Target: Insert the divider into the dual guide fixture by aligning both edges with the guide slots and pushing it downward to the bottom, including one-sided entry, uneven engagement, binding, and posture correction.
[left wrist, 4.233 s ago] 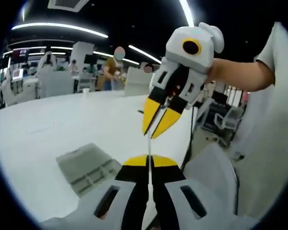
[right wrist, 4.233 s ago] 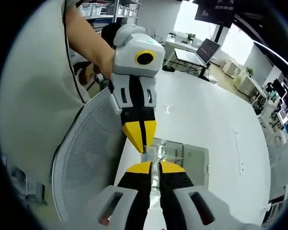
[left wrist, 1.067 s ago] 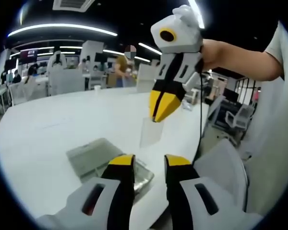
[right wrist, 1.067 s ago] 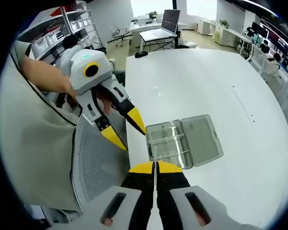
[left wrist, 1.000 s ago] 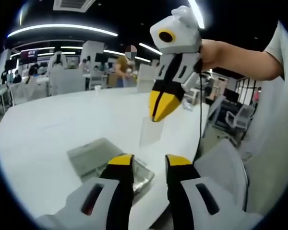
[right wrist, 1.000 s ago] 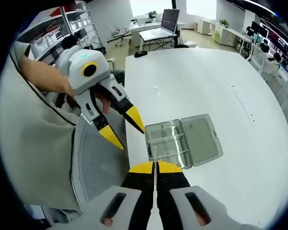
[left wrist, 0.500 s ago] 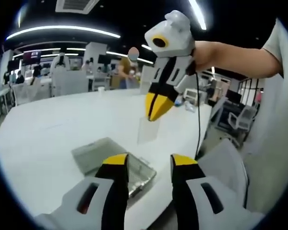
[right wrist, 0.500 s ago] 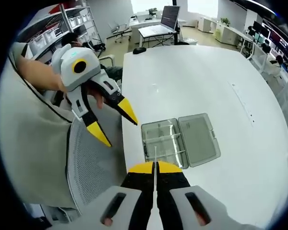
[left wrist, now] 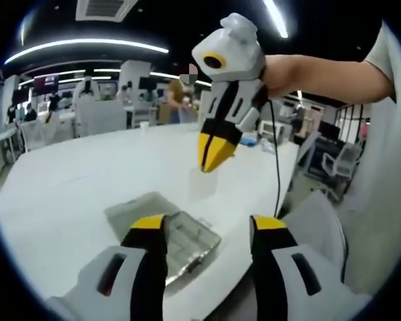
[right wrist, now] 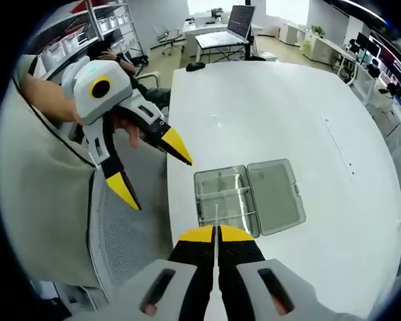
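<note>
Divider (right wrist: 216, 221), clear and thin, sits pinched in the right gripper (right wrist: 216, 233) at lower centre, above the open fixture box (right wrist: 248, 196); left gripper (right wrist: 149, 164), upper left, spread wide.

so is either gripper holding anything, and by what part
The right gripper pinches the clear divider by its top edge; the left gripper is open and holds nothing.

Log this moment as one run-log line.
right gripper: shut on divider | left gripper: open, empty | case: open on table
</note>
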The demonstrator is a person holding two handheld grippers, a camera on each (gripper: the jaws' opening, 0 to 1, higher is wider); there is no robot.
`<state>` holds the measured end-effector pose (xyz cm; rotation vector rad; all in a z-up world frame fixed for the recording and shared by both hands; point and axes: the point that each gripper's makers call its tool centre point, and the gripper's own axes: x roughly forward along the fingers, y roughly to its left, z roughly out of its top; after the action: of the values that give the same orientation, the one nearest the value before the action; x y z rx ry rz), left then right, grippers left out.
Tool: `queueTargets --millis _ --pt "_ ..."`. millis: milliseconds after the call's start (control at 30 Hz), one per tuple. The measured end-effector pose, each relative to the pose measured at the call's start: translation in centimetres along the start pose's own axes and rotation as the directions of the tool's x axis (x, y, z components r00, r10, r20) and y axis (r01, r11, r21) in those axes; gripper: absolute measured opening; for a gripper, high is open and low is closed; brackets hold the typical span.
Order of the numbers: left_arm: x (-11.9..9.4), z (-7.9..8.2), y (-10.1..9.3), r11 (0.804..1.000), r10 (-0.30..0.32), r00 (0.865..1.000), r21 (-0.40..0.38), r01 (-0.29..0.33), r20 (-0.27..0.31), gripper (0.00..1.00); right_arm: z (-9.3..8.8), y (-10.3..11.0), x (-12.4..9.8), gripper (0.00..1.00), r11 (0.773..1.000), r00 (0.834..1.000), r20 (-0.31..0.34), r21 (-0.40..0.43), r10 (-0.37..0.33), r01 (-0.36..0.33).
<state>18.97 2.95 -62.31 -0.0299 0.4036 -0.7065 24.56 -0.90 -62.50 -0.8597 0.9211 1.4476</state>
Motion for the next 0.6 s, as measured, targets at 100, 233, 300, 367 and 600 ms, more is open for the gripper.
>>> queueTargets --millis 100,233,300,367,600 --pt "0.0 0.0 0.1 1.0 0.006 1.0 -0.004 -0.006 0.006 0.57 -0.1 -0.1 0.1 0.0 1.0 1.0 -0.004 -0.002 -0.002 0.002" --pt "0.0 -0.4 0.3 1.0 0.019 1.0 -0.025 -0.019 -0.005 0.62 -0.2 0.0 0.3 0.0 1.0 1.0 -0.008 -0.003 -0.003 0.003" --pt "0.0 -0.6 0.1 0.999 0.014 1.0 -0.046 -0.015 -0.008 0.66 -0.2 -0.1 0.3 0.0 1.0 1.0 -0.011 -0.004 -0.005 0.005" --pt "0.0 -0.7 0.1 0.999 0.02 1.0 -0.039 -0.021 -0.013 0.66 -0.2 -0.1 0.3 0.0 1.0 1.0 -0.013 -0.003 -0.005 0.005" --pt "-0.1 -1.1 0.5 0.998 0.036 0.999 -0.051 -0.037 -0.023 0.7 -0.3 -0.3 0.6 0.0 1.0 1.0 -0.021 -0.01 -0.008 0.008"
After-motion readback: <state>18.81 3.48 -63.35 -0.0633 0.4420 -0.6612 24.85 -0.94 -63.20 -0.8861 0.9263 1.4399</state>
